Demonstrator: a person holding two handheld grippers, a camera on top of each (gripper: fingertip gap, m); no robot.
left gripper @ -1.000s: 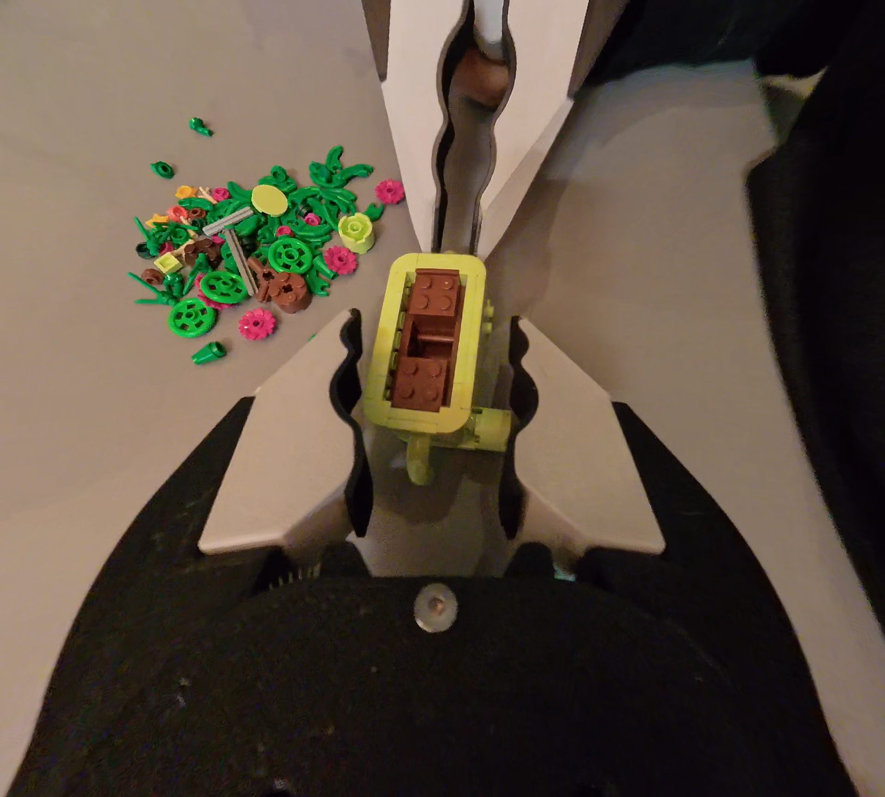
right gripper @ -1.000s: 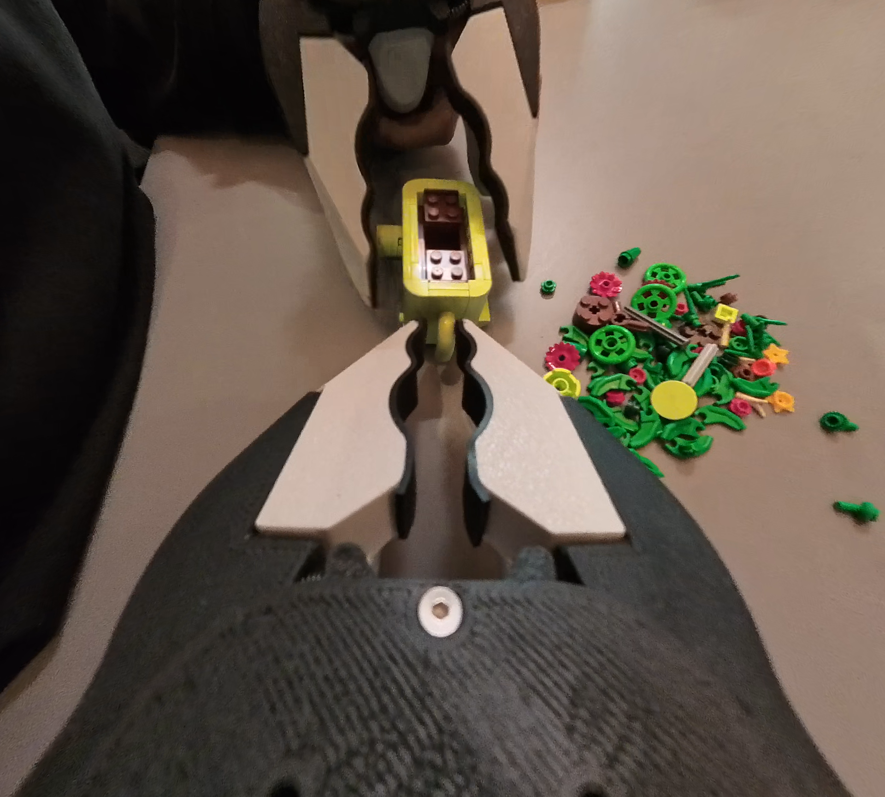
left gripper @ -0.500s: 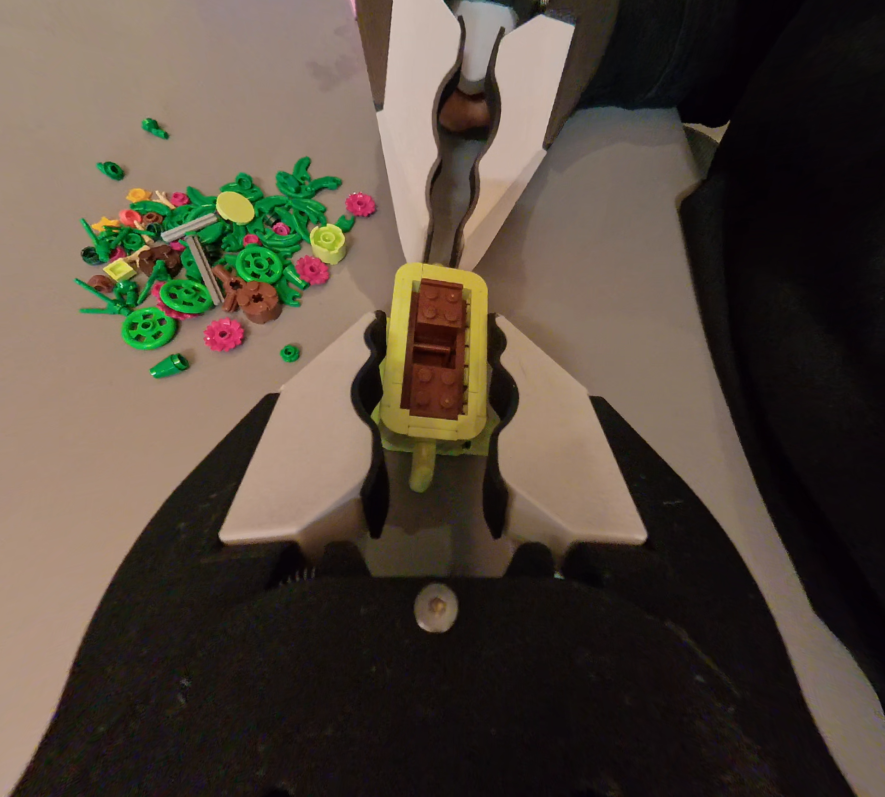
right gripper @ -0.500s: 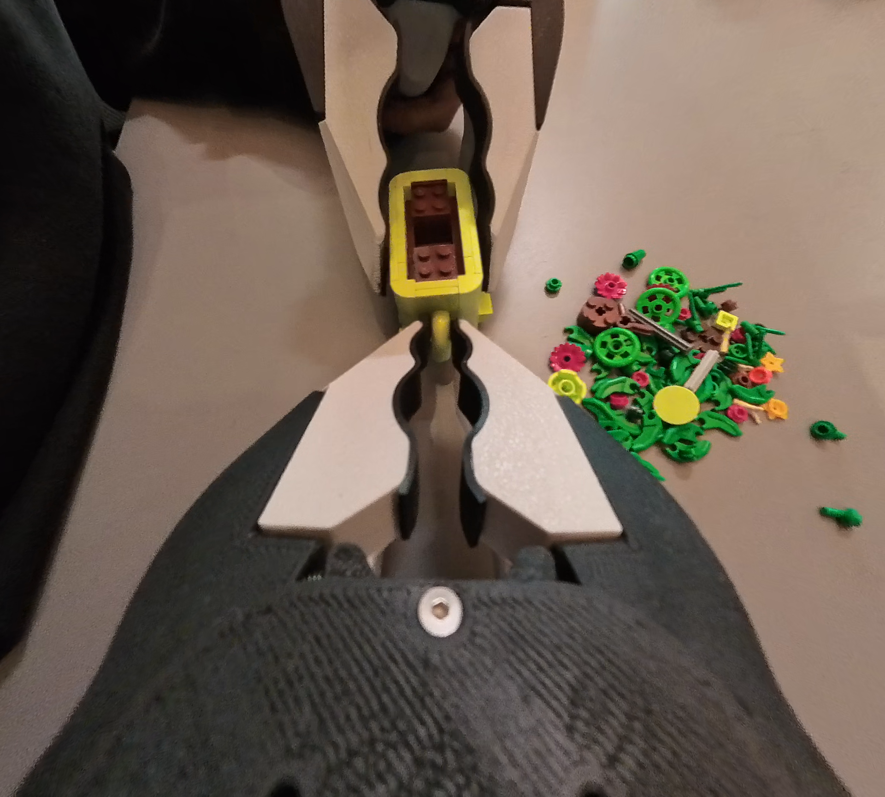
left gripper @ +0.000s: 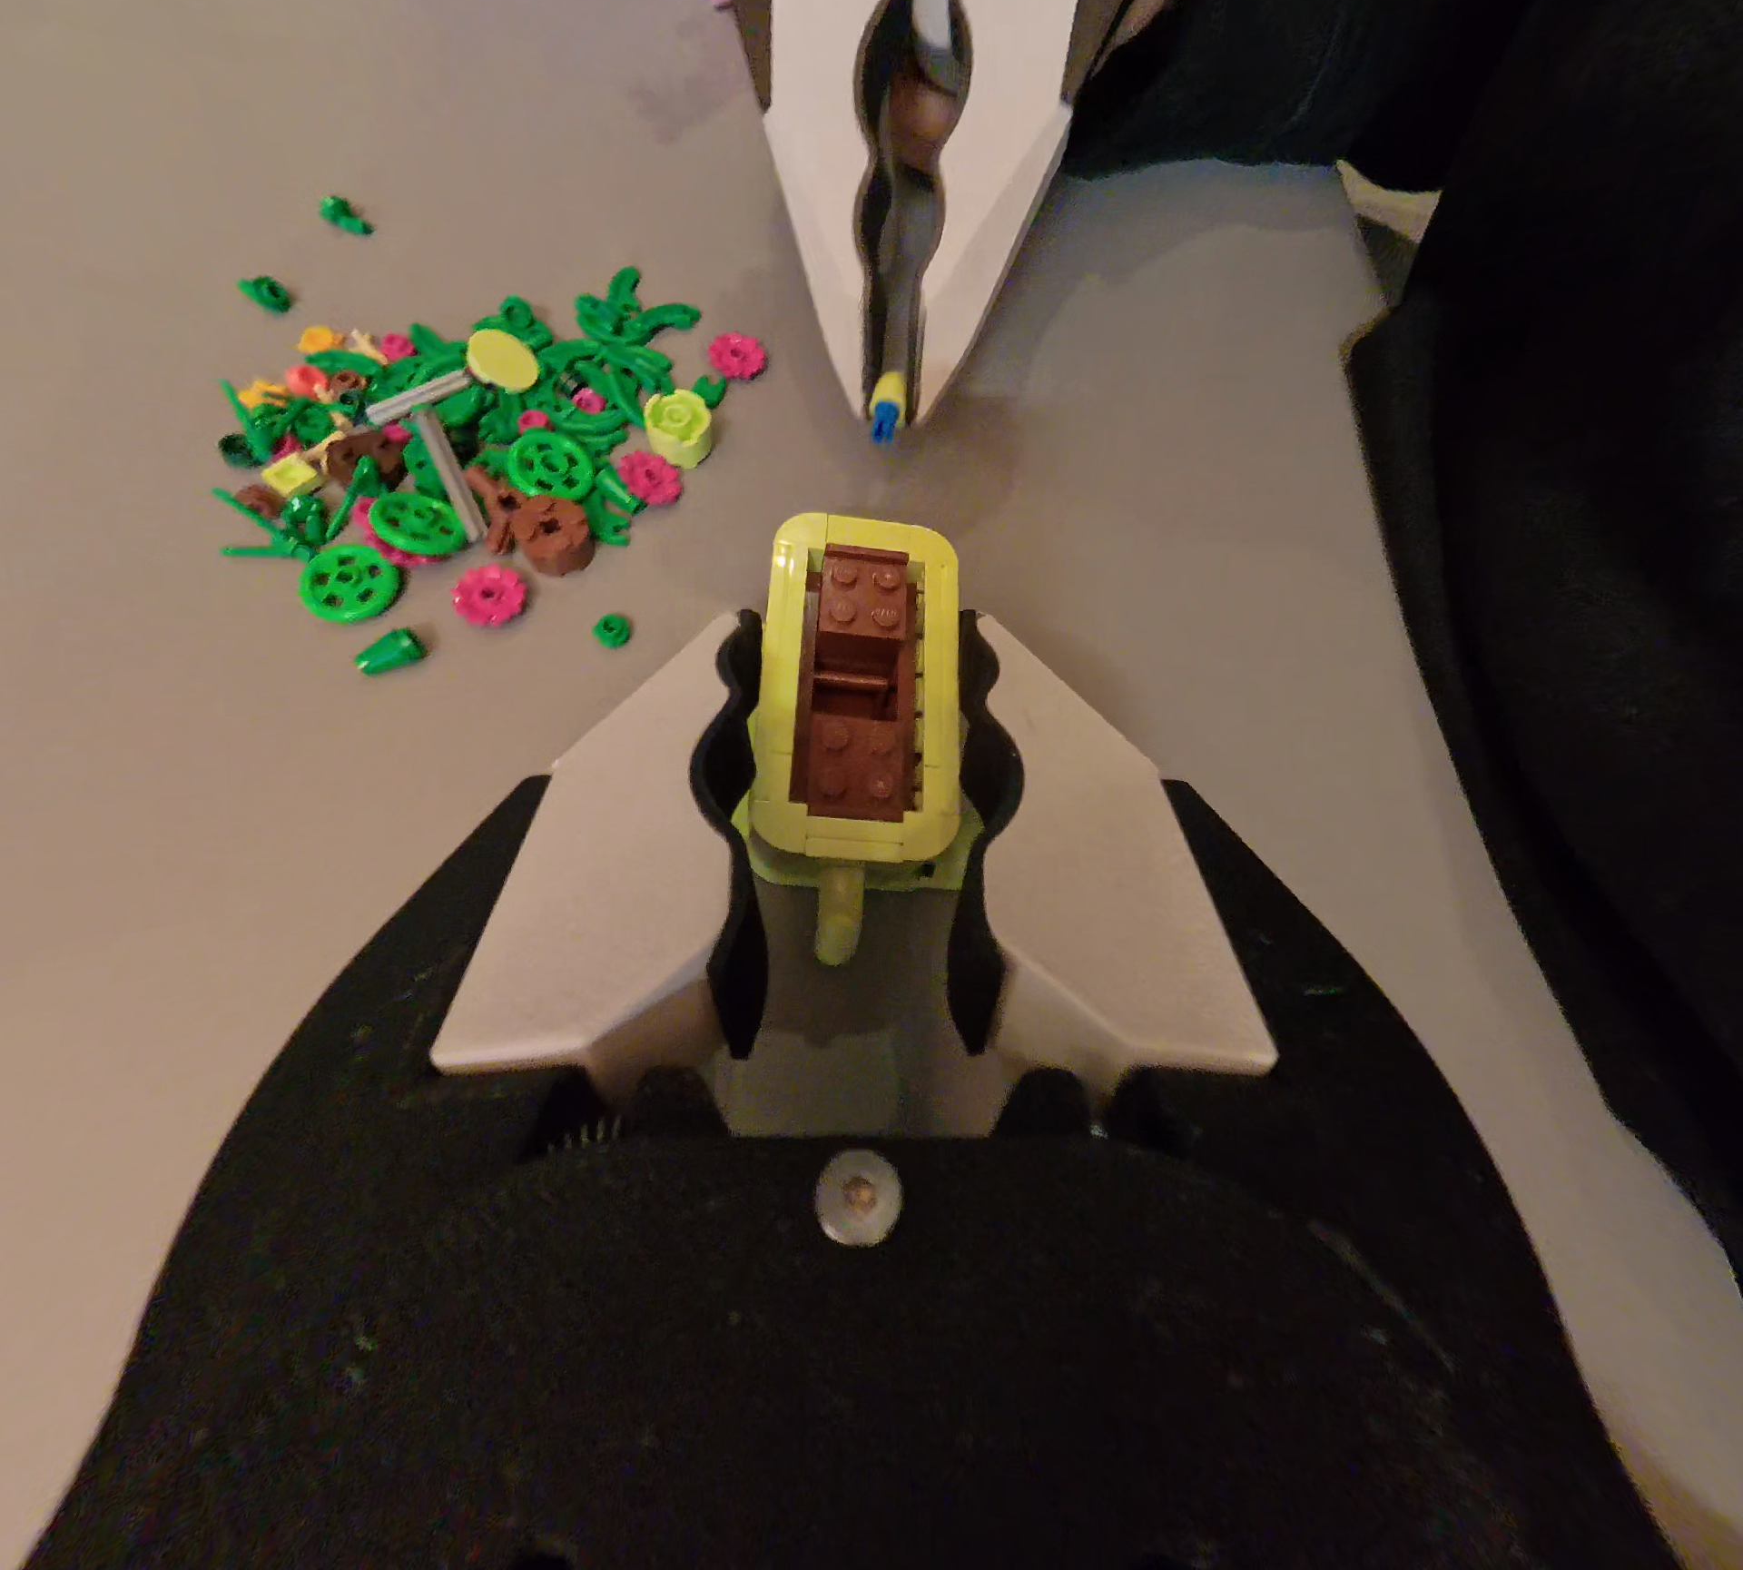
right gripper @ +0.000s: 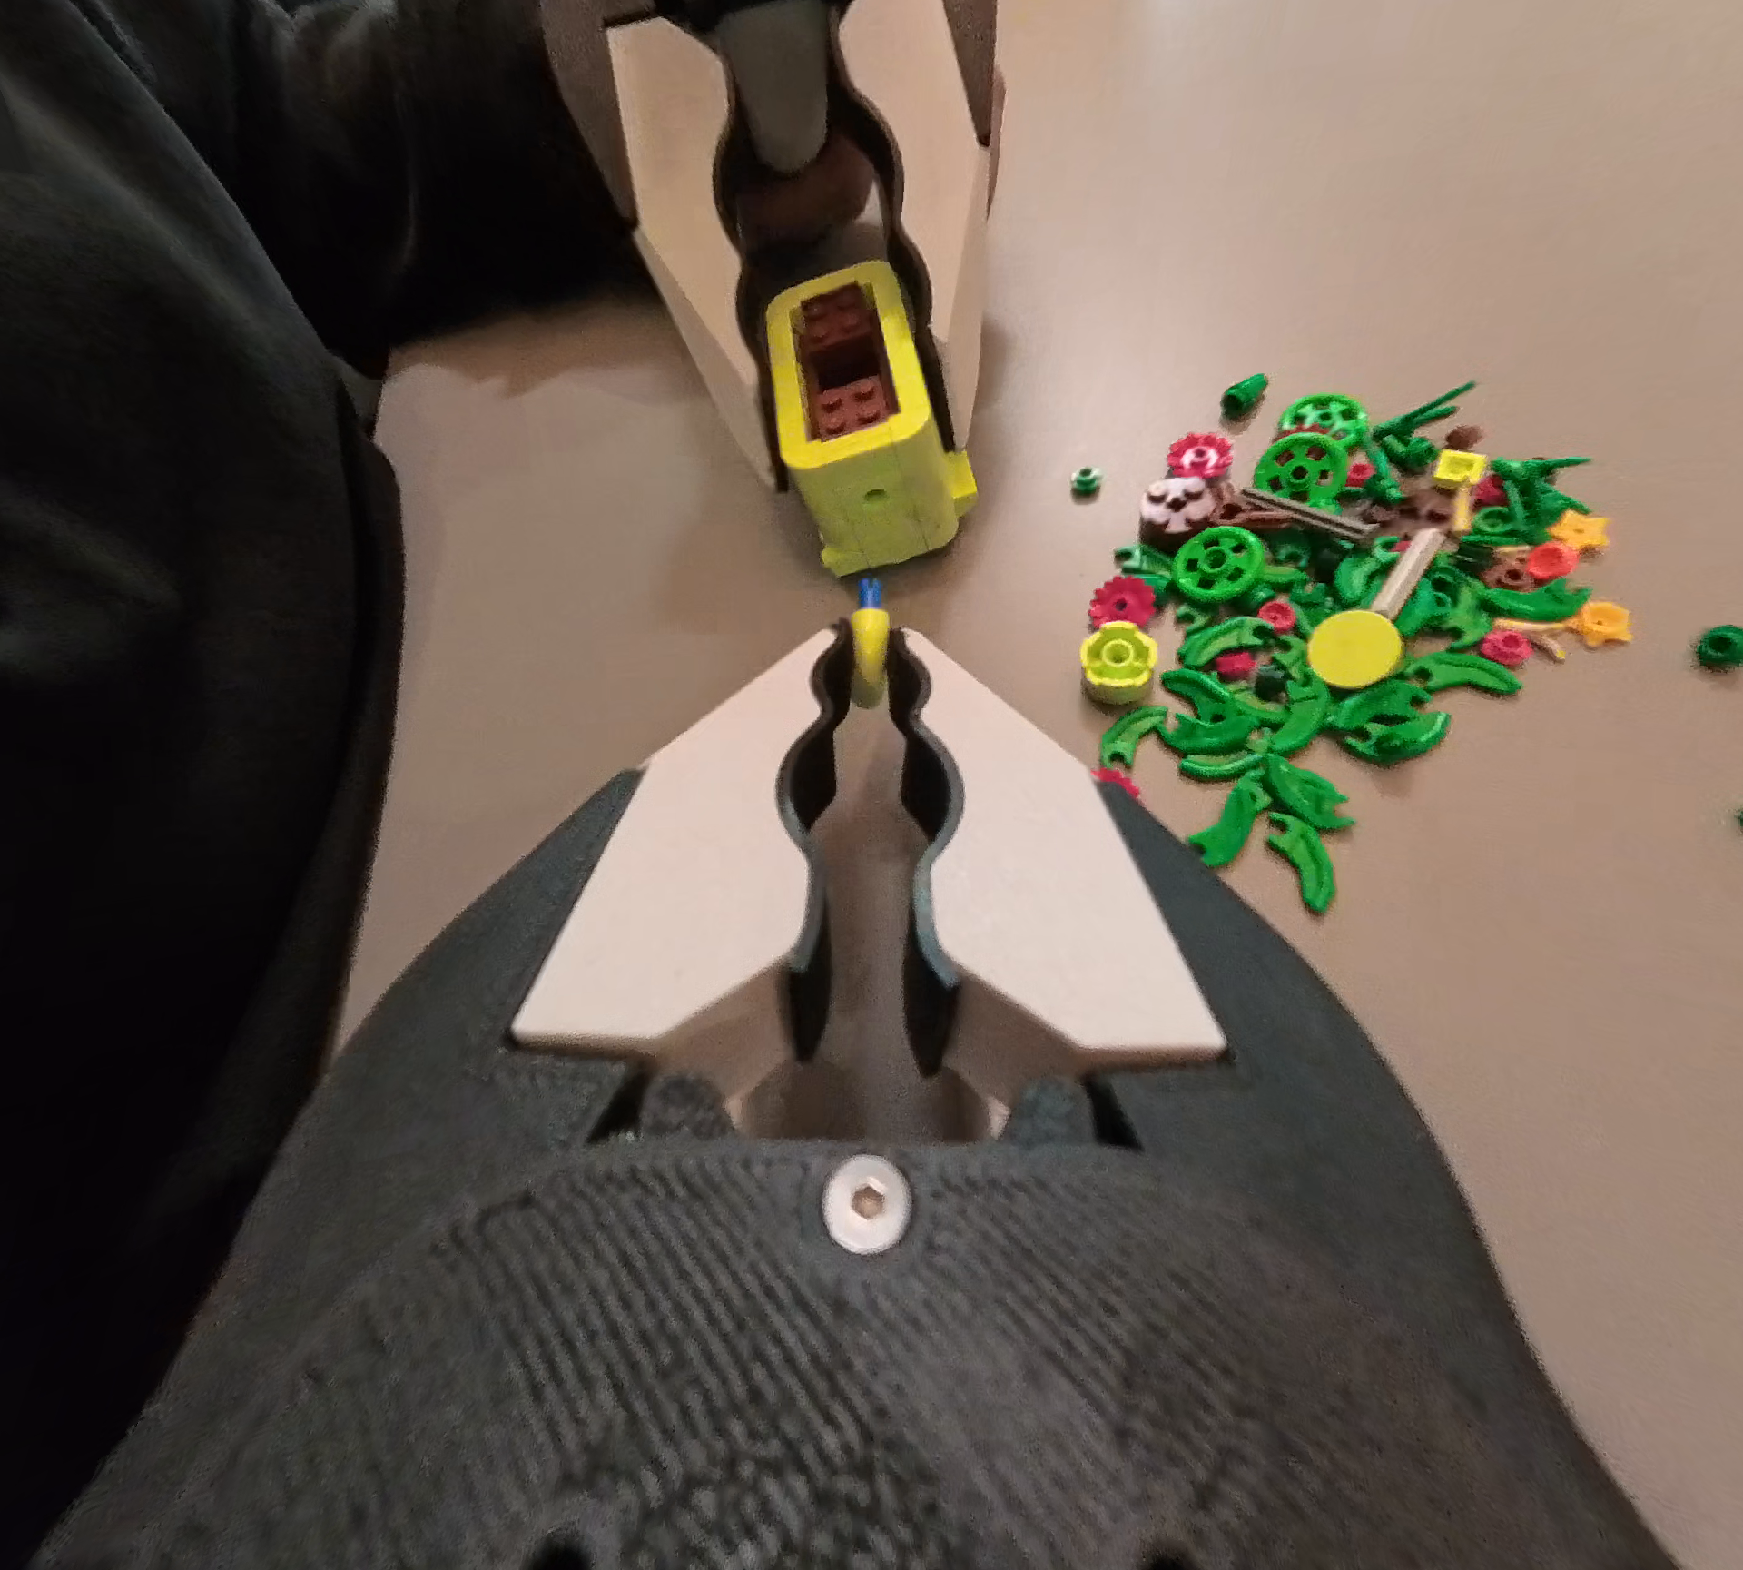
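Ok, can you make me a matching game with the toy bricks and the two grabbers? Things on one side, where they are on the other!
Things:
1. lime box
2. yellow peg
3. flat yellow disc
4. brown bricks

Where:
A. on the loose pile
B. inside the lime box
C. pinched by the right gripper
D. clamped in the left gripper

Pairs: 1-D, 2-C, 3-A, 4-B

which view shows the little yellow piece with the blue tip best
The left wrist view: the yellow piece with the blue tip pokes clear of the right gripper, sharp against the table. The right wrist view shows it end-on and blurred, just short of the lime planter.
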